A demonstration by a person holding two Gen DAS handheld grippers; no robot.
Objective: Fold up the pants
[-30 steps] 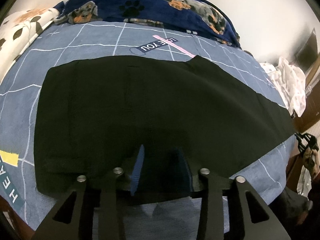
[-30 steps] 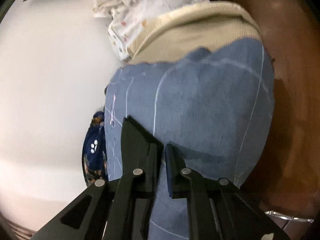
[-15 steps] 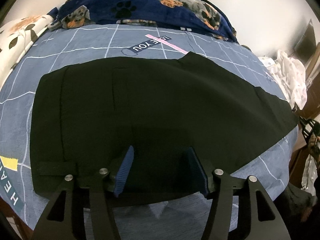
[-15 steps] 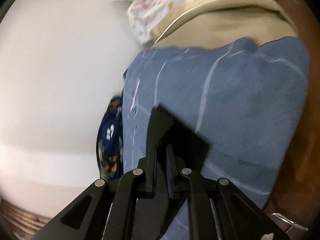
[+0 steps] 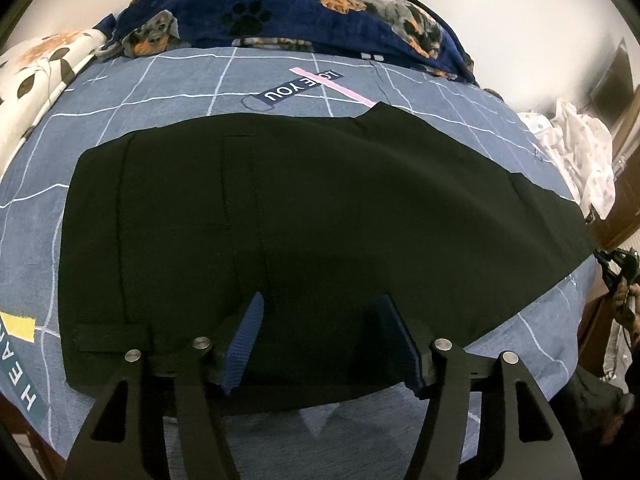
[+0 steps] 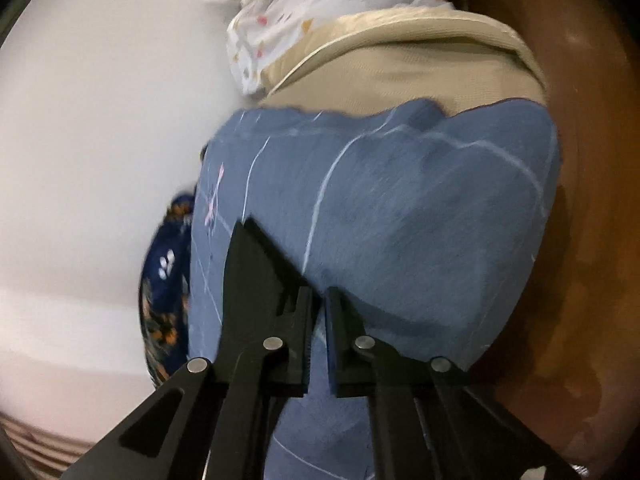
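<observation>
Black pants (image 5: pixel 320 208) are spread flat on the blue bedsheet (image 5: pixel 280 80), bordered by a dog-print blanket (image 5: pixel 304 12). Left gripper (image 5: pixel 320 340) is opening, nothing grasped; right gripper (image 6: pixel 318 320) is closing, a black pant corner (image 6: pixel 256 264) beside its fingers.

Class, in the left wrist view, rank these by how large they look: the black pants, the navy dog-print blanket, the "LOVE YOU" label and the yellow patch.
1. black pants
2. navy dog-print blanket
3. "LOVE YOU" label
4. yellow patch
The label and the patch look close in size; the patch is nearer the camera and cut off by the picture's rim, so that order is unsure.
</observation>
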